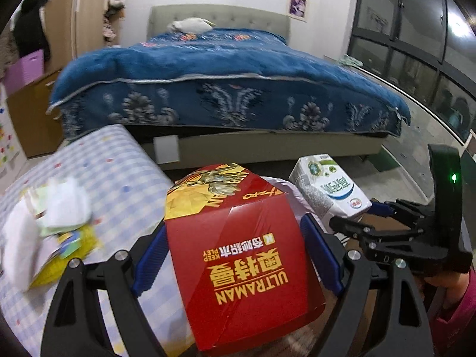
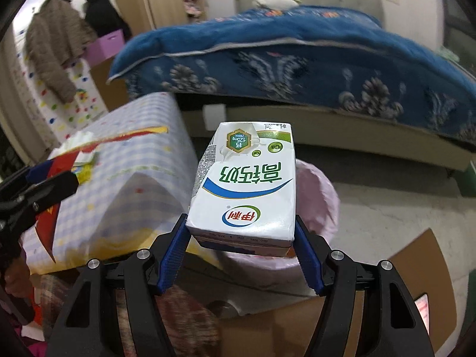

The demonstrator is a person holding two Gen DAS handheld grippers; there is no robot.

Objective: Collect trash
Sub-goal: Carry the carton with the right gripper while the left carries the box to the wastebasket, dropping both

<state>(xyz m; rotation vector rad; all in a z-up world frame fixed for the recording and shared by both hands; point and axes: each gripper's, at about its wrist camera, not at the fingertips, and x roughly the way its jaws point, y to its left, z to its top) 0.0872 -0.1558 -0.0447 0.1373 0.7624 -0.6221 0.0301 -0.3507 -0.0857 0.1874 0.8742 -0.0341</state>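
My left claw (image 1: 235, 255) is clamped on a red Ultraman carton (image 1: 238, 255), blue pads tight on both sides, print upside down. My right claw (image 2: 241, 250) is clamped on a white milk carton (image 2: 247, 190), also upside down, held just above a bin w/ pink liner (image 2: 321, 196). Left of both claws: bench w/ checked cloth (image 1: 119, 172), paper scraps & wrappers (image 1: 50, 223) piled on it. Beyond the claws, a bed w/ blue quilt (image 1: 226, 80); coats (image 2: 53, 53) hang far left.
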